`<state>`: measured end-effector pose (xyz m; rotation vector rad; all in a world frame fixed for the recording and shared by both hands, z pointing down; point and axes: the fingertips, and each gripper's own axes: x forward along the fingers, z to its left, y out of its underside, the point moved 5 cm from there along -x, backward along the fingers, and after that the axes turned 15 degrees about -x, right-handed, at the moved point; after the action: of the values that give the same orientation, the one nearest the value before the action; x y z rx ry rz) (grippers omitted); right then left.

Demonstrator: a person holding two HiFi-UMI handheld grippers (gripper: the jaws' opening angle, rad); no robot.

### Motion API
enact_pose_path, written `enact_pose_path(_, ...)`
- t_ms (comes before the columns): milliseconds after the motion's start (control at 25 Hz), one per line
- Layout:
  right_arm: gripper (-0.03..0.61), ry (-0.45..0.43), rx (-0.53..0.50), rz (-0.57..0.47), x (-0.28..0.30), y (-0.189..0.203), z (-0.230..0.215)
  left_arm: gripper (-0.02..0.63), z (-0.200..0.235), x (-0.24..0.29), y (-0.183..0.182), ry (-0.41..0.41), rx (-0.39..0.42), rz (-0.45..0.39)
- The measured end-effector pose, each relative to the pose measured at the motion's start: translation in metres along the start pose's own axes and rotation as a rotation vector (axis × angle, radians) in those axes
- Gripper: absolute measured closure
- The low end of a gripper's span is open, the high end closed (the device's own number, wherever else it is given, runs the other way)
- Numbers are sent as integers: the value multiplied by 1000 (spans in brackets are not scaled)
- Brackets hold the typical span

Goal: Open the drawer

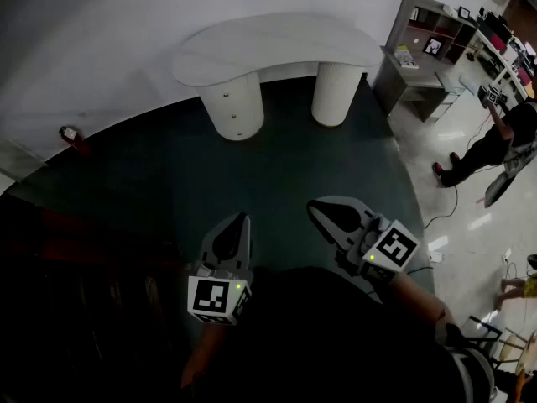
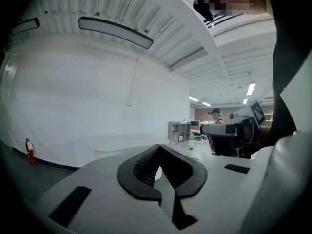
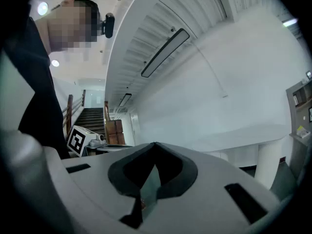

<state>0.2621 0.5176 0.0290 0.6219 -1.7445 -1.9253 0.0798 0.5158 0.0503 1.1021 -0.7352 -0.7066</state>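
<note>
Dark floor [image 1: 151, 166], one white table [image 1: 277, 44] on two pedestals [image 1: 235, 103]; left tongs [image 1: 240, 223] and right tongs [image 1: 321, 211] both clenched.

Drawer pedestal [image 1: 236, 106] under the desk [image 1: 277, 47], left end; shelf unit [image 1: 426, 47] to the right; fire extinguisher [image 1: 72, 138] far left.

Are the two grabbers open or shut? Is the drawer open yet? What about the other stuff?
Left gripper: shut, holding nothing.
Right gripper: shut, holding nothing.
Drawers: all closed, under the desk, well apart from both grippers.
Fire extinguisher: standing upright by the wall.
</note>
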Motion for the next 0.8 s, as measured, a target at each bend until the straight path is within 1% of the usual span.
enact_pose_path(200, 563, -10, 0, 5, 10, -2, 9, 603, 9, -7, 0, 6, -6, 6)
enact_pose_path(400, 563, -12, -4, 11, 23, -2, 15, 603, 21, -13, -3, 0, -26, -12)
enact_pose_path(600, 563, -12, -32, 33, 42, -5, 29, 603, 39, -26, -6, 3, -34, -18)
enact_pose_path(680, 563, -24, -33, 36, 54, -7, 38, 603, 50, -34, -6, 10, -36, -14)
enact_pose_path(800, 563, -56, -8, 22, 72, -10, 47, 603, 68, -47, -6, 10, -31, -1)
